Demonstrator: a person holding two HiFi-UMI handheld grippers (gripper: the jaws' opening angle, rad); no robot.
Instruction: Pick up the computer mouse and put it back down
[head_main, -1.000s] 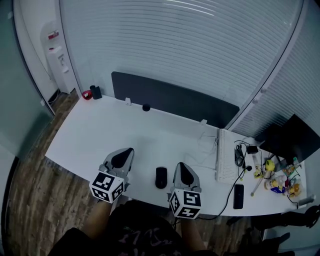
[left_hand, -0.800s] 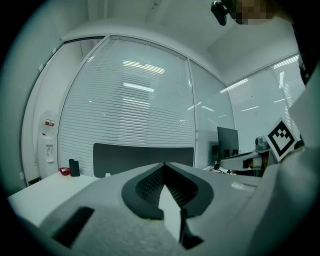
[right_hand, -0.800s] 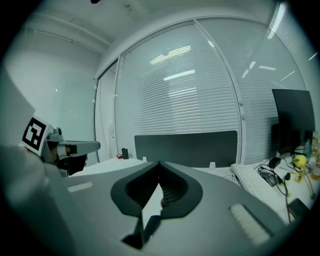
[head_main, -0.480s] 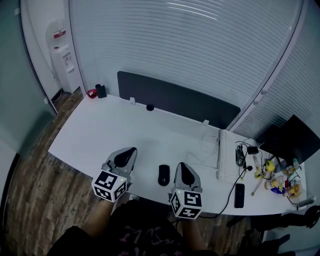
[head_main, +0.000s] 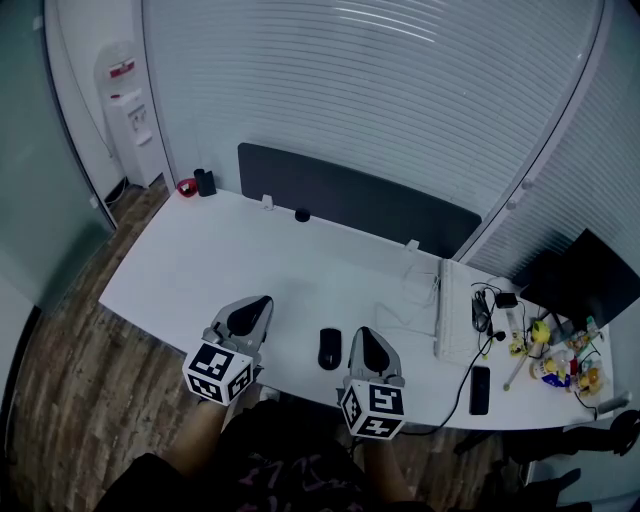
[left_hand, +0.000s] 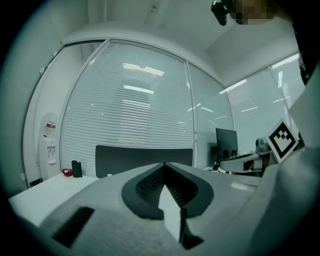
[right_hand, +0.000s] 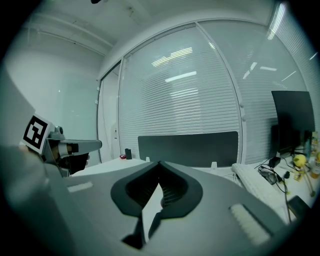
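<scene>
Head view, lower centre: the mouse (head_main: 329, 349) lies on the white desk (head_main: 200, 270) near its front edge, between the 2 grippers and touching neither. The left gripper (head_main: 252, 308) is well to the mouse's left; its own view shows the jaws pressed together at the tip (left_hand: 164, 165), nothing between them. The right gripper (head_main: 364, 338) is just beside the mouse on the right, jaws likewise pressed together and empty (right_hand: 160, 163). Each gripper's cube carries black-and-white square markers. Further right are a keyboard (head_main: 446, 310) and a phone (head_main: 479, 390). Upper left, the water dispenser (head_main: 125, 110) has a red label, too small to read.
</scene>
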